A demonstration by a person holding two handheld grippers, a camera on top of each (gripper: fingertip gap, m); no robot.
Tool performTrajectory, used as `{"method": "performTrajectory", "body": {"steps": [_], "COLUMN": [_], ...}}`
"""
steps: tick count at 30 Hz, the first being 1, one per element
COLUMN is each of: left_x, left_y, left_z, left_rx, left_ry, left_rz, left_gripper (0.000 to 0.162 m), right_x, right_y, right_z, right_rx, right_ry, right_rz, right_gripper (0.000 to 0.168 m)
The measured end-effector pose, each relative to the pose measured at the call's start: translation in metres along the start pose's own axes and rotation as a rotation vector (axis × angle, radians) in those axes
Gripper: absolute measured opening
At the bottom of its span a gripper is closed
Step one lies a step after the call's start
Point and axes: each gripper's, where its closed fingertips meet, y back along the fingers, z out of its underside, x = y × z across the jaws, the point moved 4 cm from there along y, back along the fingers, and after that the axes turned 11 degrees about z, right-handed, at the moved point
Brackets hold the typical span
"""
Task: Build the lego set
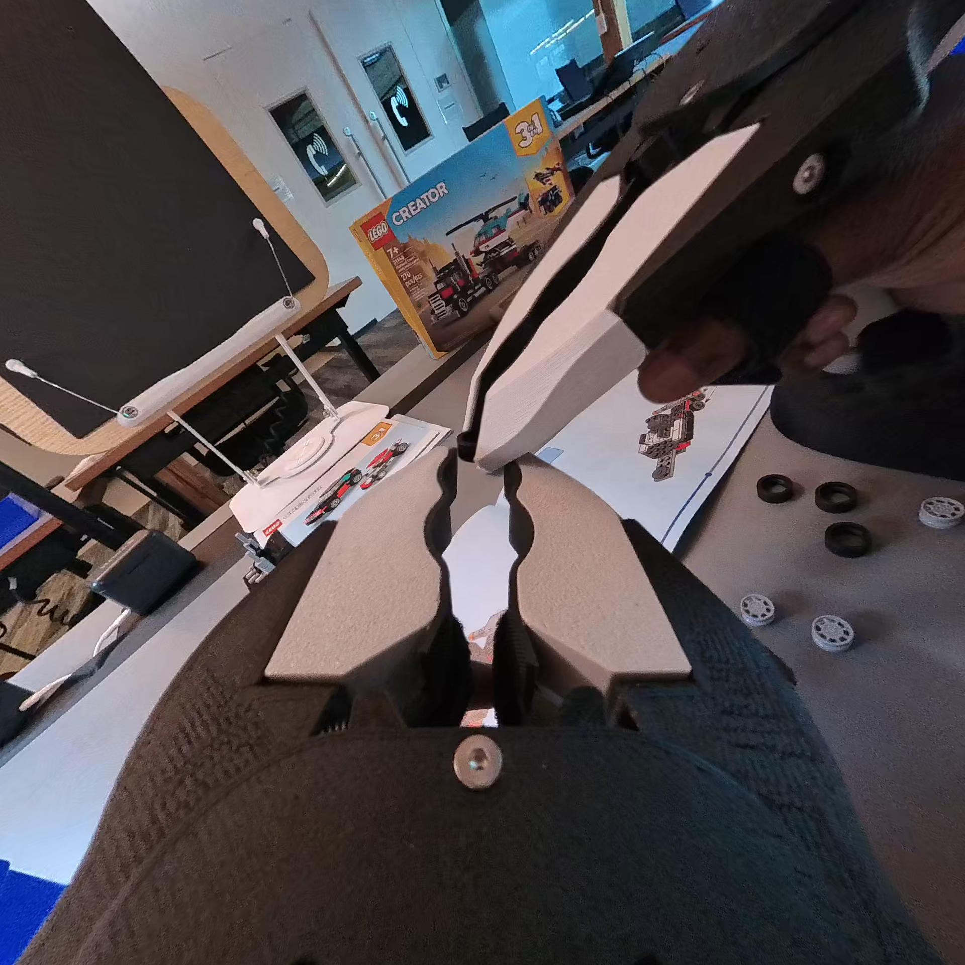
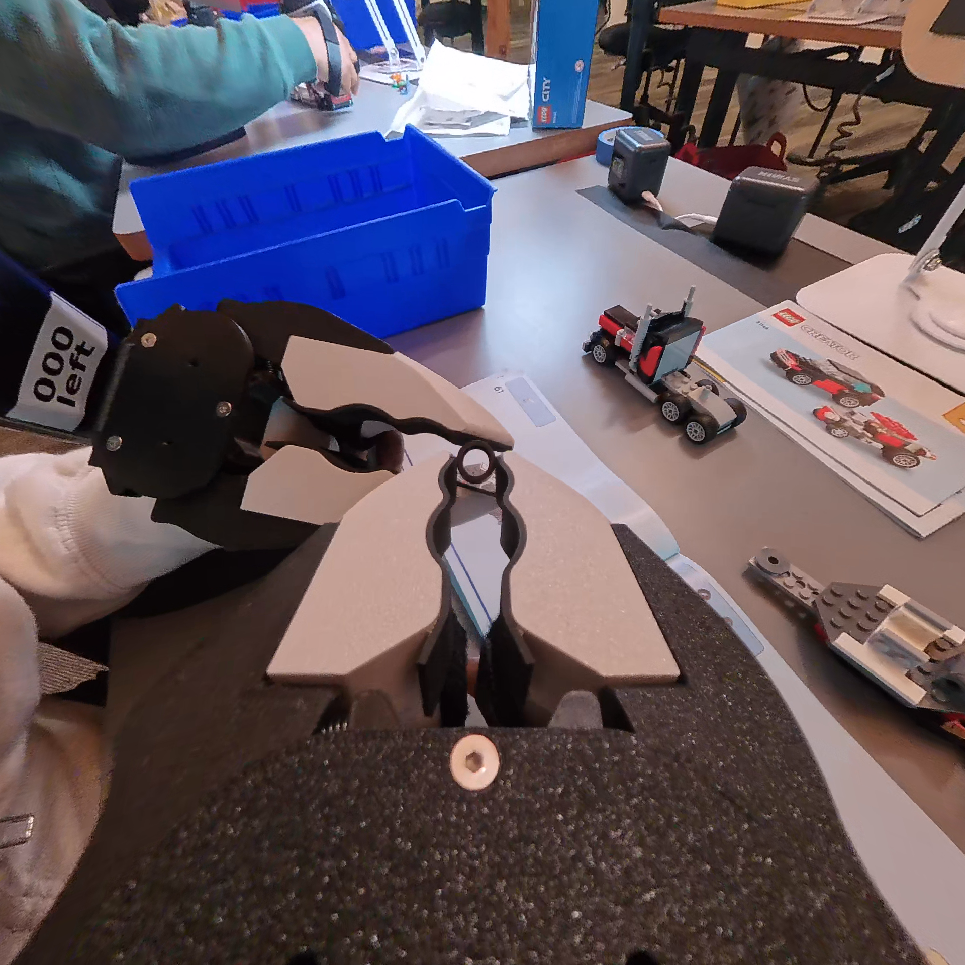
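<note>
My right gripper point(image 2: 476, 467) is shut on a small black tyre point(image 2: 475, 447), held upright at its fingertips above the open instruction sheet point(image 2: 538, 412). In the left wrist view the right gripper point(image 1: 472, 451) comes in from the upper right, with the tyre point(image 1: 466, 446) at its tip. My left gripper point(image 1: 480, 470) meets it tip to tip, jaws a narrow gap apart; what lies between them is hidden. Its fingers point(image 2: 397, 386) reach in from the left. Three loose black tyres point(image 1: 835, 496) and three grey wheel hubs point(image 1: 833, 633) lie on the table to the right.
A built red and black truck cab point(image 2: 660, 365) stands beside a booklet point(image 2: 846, 407). A grey trailer assembly point(image 2: 861, 621) lies at the right. A blue bin point(image 2: 313, 245), two dark boxes point(image 2: 760, 209), the set's box point(image 1: 465, 250) and a white stand point(image 1: 308, 454) stand behind.
</note>
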Motion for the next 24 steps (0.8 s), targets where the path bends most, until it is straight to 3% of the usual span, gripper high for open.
{"method": "performTrajectory", "body": {"steps": [1,13,15,19,24], "left_x": [0.0,-0.007,-0.013,-0.023,-0.022], "left_y": [0.0,0.005,0.011,0.017,0.015], "left_z": [0.0,0.003,0.005,0.007,0.01], "left_rx": [0.001,0.02,0.053,0.119,0.117], "left_ry": [-0.003,0.064,0.117,0.239,0.262], "left_rz": [-0.002,0.002,0.008,0.023,0.047], "left_gripper": [0.016,0.013,0.013,0.013,0.014], "right_x": [-0.001,0.008,0.007,-0.003,-0.014], "right_y": [0.0,0.013,0.024,0.033,0.024], "right_z": [0.0,-0.001,0.012,0.074,0.097], "right_rx": [0.006,-0.012,-0.096,-0.456,-0.515], "right_ry": [-0.009,0.0,0.055,0.174,0.248], "right_rz": [-0.005,-0.042,-0.118,-0.253,-0.282], "right_gripper": [0.013,0.022,0.02,0.018,0.015]}}
